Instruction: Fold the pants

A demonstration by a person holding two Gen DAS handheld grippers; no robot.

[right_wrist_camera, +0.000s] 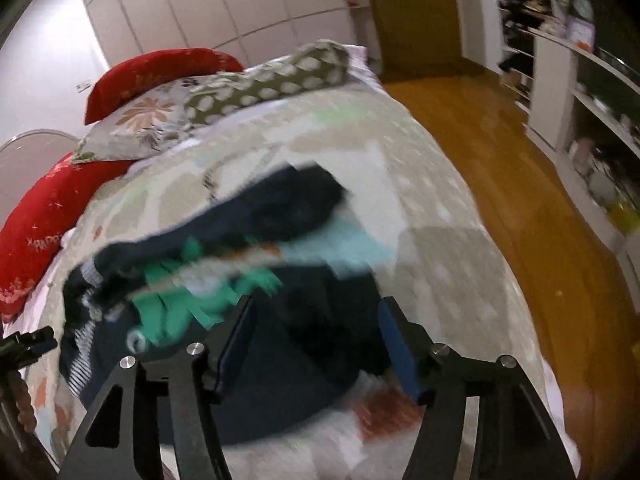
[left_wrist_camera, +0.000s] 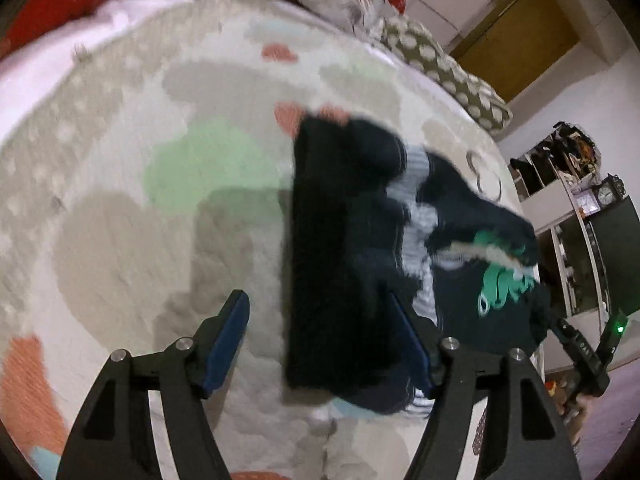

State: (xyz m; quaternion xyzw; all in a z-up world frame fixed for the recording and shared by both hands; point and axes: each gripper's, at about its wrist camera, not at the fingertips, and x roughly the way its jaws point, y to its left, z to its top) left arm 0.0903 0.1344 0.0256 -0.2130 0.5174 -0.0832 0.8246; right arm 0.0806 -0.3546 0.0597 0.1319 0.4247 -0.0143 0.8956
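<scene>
**Both grippers spread above a heap of dark clothes on the bed**

Left gripper [left_wrist_camera: 324, 344] hangs with its jaws wide apart and nothing between them; its right finger sits at the near edge of a flat black panel of cloth that is probably the pants [left_wrist_camera: 332, 248], though blur makes contact impossible to call. Right gripper [right_wrist_camera: 316, 344] is likewise spread and empty, hovering over the near end of the same dark pile.

The pants lie on the patterned bedspread [left_wrist_camera: 160, 208], toward its right side in the left wrist view. They look like a long, straight-edged slab running from near to far. Just to their right, and partly mixed in, sits a dark garment with a green print [left_wrist_camera: 500, 288] and some grey-striped cloth [left_wrist_camera: 416, 216]. From the right wrist view the heap reads as crumpled, with the green print on the left and a pale blue piece [right_wrist_camera: 344, 248] at the far side; which folds belong to the pants there I cannot tell. Pillows [right_wrist_camera: 248, 88] are stacked at the far end of the bed.

My reading is that this is the early sorting stage: the pants are not yet separated from the other clothes, and no fold is visible. The next move likely calls for closing on one edge of the black panel and drawing it left onto bare bedspread, so it can be laid flat. The risk is pinching the striped cloth along with it.
</scene>
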